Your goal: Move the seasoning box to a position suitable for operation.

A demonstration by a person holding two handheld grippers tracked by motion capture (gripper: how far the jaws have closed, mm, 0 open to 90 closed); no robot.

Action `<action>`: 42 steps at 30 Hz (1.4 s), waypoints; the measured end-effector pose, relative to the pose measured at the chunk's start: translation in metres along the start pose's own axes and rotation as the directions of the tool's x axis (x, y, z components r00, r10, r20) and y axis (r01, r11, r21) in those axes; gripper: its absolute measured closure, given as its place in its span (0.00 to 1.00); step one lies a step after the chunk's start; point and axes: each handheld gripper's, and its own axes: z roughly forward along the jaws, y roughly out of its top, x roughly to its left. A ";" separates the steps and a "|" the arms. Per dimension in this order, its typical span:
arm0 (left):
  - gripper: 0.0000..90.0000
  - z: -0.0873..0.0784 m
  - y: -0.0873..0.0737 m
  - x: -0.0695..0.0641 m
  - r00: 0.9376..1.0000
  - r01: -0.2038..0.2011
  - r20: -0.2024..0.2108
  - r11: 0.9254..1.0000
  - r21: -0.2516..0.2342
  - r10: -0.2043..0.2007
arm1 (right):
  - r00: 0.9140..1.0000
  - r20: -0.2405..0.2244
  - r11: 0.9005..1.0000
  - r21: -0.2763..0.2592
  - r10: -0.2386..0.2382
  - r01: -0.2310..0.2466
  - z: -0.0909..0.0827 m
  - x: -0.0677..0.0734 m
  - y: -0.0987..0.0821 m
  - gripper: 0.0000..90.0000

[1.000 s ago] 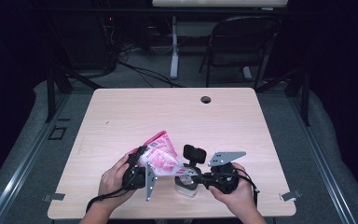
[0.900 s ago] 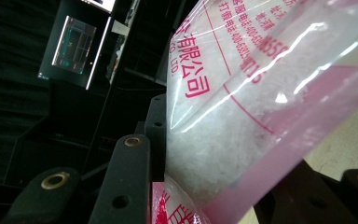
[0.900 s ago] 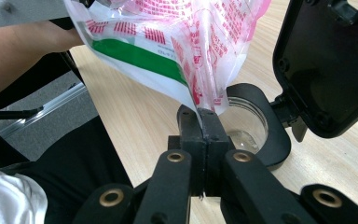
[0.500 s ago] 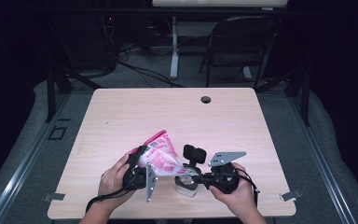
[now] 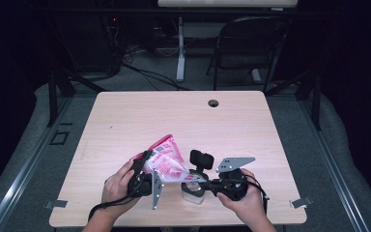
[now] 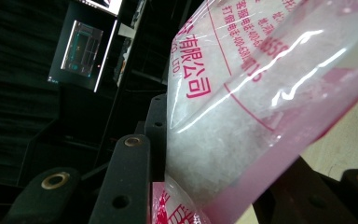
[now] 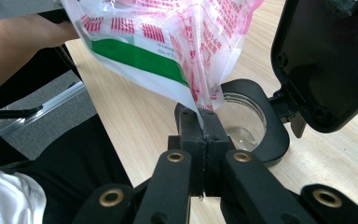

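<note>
- Left tongs [image 5: 147, 176] clamped on bag [image 5: 166, 159] body, tilted above.
- Right tongs [image 7: 200, 116] pinching bag's lower corner, directly over open jar [image 7: 244, 121].

The bag [image 5: 166, 162] hung over the jar [image 5: 193, 192], between the left gripper [image 5: 147, 179] and right gripper [image 5: 207, 184].

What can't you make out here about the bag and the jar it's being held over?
- Jar contents: right gripper view, the bag and lid hide most.
- Bag print: high view, too small; left gripper view, cut off.
- Left gripper pads: covered by the bag.
</note>
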 end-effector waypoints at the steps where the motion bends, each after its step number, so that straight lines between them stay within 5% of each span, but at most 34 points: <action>1: 0.76 0.000 0.000 0.000 1.000 -0.001 0.001 1.000 0.001 0.001 | 1.000 -0.001 1.000 -0.001 0.002 -0.002 0.000 0.000 0.000 1.00; 42: 0.77 -0.007 0.016 0.004 0.999 -0.038 -0.036 0.998 -0.046 0.036 | 0.999 0.023 0.999 0.007 0.037 -0.038 -0.007 -0.009 -0.009 1.00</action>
